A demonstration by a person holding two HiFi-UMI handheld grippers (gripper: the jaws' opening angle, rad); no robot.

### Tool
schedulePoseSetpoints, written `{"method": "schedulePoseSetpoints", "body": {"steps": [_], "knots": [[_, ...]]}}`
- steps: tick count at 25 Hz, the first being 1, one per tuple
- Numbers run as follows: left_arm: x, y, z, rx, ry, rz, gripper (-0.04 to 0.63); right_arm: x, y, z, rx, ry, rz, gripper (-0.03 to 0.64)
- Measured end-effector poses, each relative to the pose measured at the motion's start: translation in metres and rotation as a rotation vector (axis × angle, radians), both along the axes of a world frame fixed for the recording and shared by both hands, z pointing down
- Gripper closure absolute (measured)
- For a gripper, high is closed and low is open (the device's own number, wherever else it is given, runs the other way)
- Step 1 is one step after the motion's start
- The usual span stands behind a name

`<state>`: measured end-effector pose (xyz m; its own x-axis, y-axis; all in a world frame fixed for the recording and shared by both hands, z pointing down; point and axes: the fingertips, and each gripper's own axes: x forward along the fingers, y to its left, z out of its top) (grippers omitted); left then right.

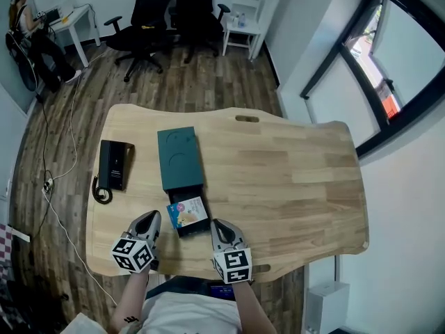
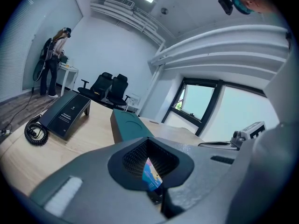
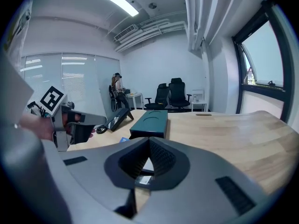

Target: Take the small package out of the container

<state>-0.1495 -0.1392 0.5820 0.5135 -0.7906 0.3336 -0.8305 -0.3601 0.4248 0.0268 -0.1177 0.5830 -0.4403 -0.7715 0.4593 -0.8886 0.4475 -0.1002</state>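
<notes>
A dark teal box, the container (image 1: 179,158), lies on the wooden table (image 1: 292,179) with its black drawer pulled out toward me. In the drawer lies the small package (image 1: 188,212), with a blue and colourful print. My left gripper (image 1: 149,220) is shut and empty, just left of the drawer. My right gripper (image 1: 218,226) is shut and empty, just right of it. The left gripper view shows the container (image 2: 128,125) ahead and the package (image 2: 150,174) as a sliver past the closed jaws. In the right gripper view the container (image 3: 150,120) stands ahead.
A black desk phone (image 1: 113,164) with a coiled cord (image 1: 102,193) sits left of the container. The table's front edge lies right under both grippers. Office chairs (image 1: 149,12), a white side table (image 1: 243,26) and a person (image 1: 28,33) are across the room.
</notes>
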Motion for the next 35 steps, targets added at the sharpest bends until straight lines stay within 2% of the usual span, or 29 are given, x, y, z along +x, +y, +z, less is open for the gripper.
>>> {"method": "schedulePoseSetpoints", "body": {"steps": [7,14,19,26,31,35], "knots": [[0.008,-0.015,0.000,-0.004,-0.014,0.015,0.594,0.007,-0.016,-0.003,0.008,-0.003,0.015,0.612],[0.013,-0.018,-0.005,0.010,-0.065,-0.004,0.594,0.013,-0.023,-0.007,0.020,-0.026,-0.017,0.612],[0.014,-0.014,0.005,0.005,-0.073,-0.026,0.594,0.021,-0.021,0.001,0.017,-0.038,-0.025,0.612],[0.010,-0.007,0.021,-0.038,-0.091,-0.053,0.594,0.031,-0.014,0.007,0.000,-0.050,-0.004,0.612],[0.014,-0.005,0.034,-0.089,-0.059,-0.038,0.592,0.029,-0.015,0.017,-0.016,-0.050,-0.003,0.612],[0.019,-0.004,0.049,-0.134,-0.062,-0.019,0.591,0.027,-0.015,0.026,-0.030,-0.035,-0.007,0.612]]}}
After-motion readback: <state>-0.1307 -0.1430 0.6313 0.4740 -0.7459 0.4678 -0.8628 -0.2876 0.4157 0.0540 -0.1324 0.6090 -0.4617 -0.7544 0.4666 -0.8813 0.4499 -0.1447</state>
